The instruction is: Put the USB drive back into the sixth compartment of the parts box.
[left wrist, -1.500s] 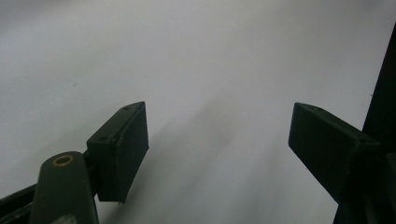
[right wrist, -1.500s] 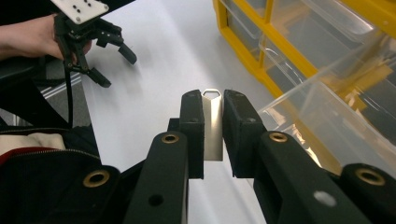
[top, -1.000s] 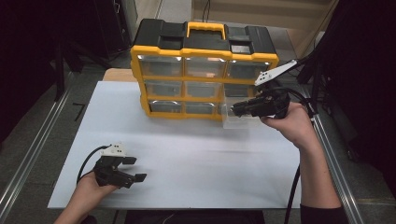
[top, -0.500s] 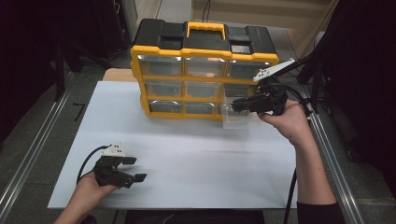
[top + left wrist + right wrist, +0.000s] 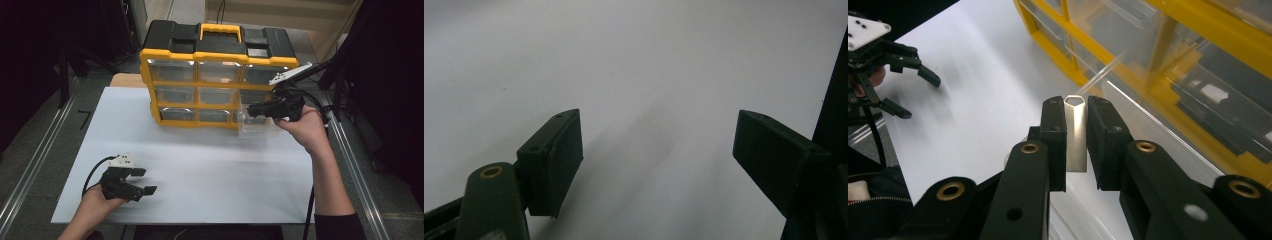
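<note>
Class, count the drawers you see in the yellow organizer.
9: three rows of three in the yellow organizer; the bottom-right drawer is pulled out. The back face is hidden.

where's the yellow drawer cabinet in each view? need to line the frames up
High view: yellow drawer cabinet at top centre, standing at the far edge of the white table, with the right gripper at its lower right drawer.
Left gripper view: not in it; white table beyond the open jaws.
Right gripper view: cabinet across the upper right, behind the metal USB stick clamped in the jaws.
Shared landmark: the white table.
</note>
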Tool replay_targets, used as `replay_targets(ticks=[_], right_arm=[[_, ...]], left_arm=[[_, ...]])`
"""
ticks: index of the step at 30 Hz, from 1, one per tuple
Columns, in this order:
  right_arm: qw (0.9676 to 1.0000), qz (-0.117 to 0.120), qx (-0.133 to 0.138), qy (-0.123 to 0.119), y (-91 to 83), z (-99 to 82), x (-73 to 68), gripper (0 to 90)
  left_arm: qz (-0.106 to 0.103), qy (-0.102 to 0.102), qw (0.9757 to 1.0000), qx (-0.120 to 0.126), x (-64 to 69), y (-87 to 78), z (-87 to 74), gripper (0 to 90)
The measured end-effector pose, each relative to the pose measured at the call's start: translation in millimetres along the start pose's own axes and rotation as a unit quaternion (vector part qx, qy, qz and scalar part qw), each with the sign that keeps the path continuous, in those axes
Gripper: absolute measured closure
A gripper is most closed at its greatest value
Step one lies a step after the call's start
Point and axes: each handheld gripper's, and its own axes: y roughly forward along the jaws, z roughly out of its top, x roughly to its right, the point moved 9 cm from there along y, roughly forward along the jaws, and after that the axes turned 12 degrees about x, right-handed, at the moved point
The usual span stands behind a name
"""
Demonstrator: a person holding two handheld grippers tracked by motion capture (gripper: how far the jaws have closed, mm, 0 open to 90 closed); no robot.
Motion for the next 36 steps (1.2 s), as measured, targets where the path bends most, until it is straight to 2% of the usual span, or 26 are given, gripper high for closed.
replay_targets(ticks=[5, 6, 10, 20, 22, 23, 28, 31, 36], right_arm=[[0.9999, -0.009, -0.001, 0.007, 3.9, -2.3, 4.5, 74.7], [0.9999, -0.013, 0.001, 0.011, 5.0, -2.9, 5.8, 67.9], [0.9996, -0.019, 0.002, 0.018, 4.8, -3.4, 6.4, 62.2], [0.9997, -0.003, 0.023, 0.009, 3.3, 2.7, -17.6, 46.3], [0.9994, 0.011, 0.028, 0.017, 4.1, 3.5, -24.4, 43.8], [0.9990, 0.022, 0.033, 0.022, 5.1, 4.2, -30.1, 39.6], [0.9991, 0.026, 0.031, 0.014, 6.7, 2.7, -39.4, 32.0], [0.9989, 0.037, 0.027, 0.008, 7.4, 0.4, -46.0, 29.3], [0.9993, 0.030, 0.022, 0.003, 11.8, -6.1, -51.4, 29.2]], left_arm=[[0.000, -0.001, 1.0000, 0.000, 0.0, -0.2, 0.1, 21.4], [0.000, -0.001, 1.0000, 0.001, 0.4, 0.2, 0.3, 21.4], [-0.001, -0.001, 1.0000, 0.002, 0.7, 0.2, 0.7, 21.4], [-0.003, 0.000, 1.0000, 0.002, 2.0, -0.2, 1.0, 21.4], [-0.003, 0.000, 1.0000, 0.003, 2.1, -0.2, 1.1, 21.4], [-0.002, 0.001, 1.0000, 0.003, 1.9, -0.3, 1.0, 21.4], [-0.003, 0.000, 1.0000, 0.003, 2.2, -0.6, 1.1, 21.4], [-0.003, 0.001, 1.0000, 0.003, 2.4, -0.5, 1.2, 21.4], [-0.004, 0.001, 1.0000, 0.003, 2.3, -1.0, 1.3, 21.4]])
